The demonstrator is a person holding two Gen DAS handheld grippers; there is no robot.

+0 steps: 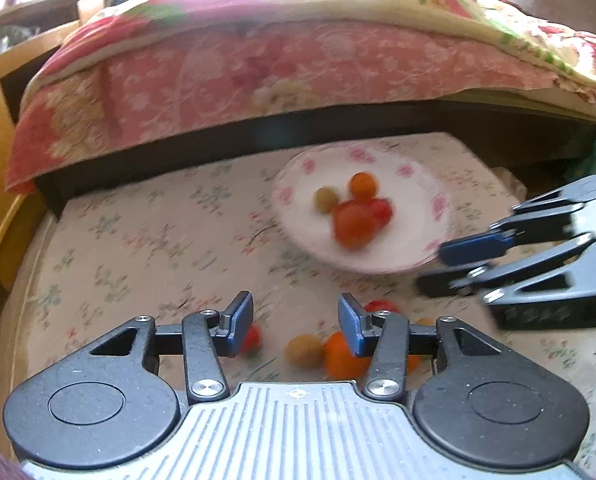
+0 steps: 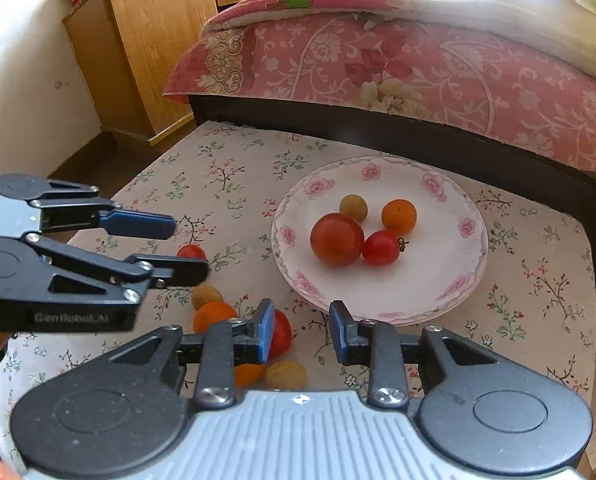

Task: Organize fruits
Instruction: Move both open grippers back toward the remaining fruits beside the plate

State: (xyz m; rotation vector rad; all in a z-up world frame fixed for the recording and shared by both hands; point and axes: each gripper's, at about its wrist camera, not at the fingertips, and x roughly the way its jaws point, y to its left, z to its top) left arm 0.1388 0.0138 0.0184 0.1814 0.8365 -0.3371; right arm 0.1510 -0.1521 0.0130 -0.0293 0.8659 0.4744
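A white floral plate (image 2: 442,252) (image 1: 298,184) holds a big tomato (image 2: 337,239), a small red tomato (image 2: 382,247), an orange (image 2: 399,216) and a greenish-brown fruit (image 2: 353,208). Loose fruit lies on the cloth in front of it: a red tomato (image 2: 281,332), an orange (image 2: 214,315) and a tan fruit (image 2: 286,375). My right gripper (image 2: 302,322) hovers over the plate's near rim, jaws narrowly apart and empty. To its left, my left gripper (image 1: 296,322) (image 2: 190,248) is open above the loose pile, with nothing between its fingers. That view is blurred.
The fruit sits on a low table with a flowered cloth (image 2: 218,168). A bed with a pink floral cover (image 2: 418,72) runs along the far side. A wooden cabinet (image 2: 154,40) stands at the back left. A further small tomato (image 2: 191,252) lies under the left gripper's fingers.
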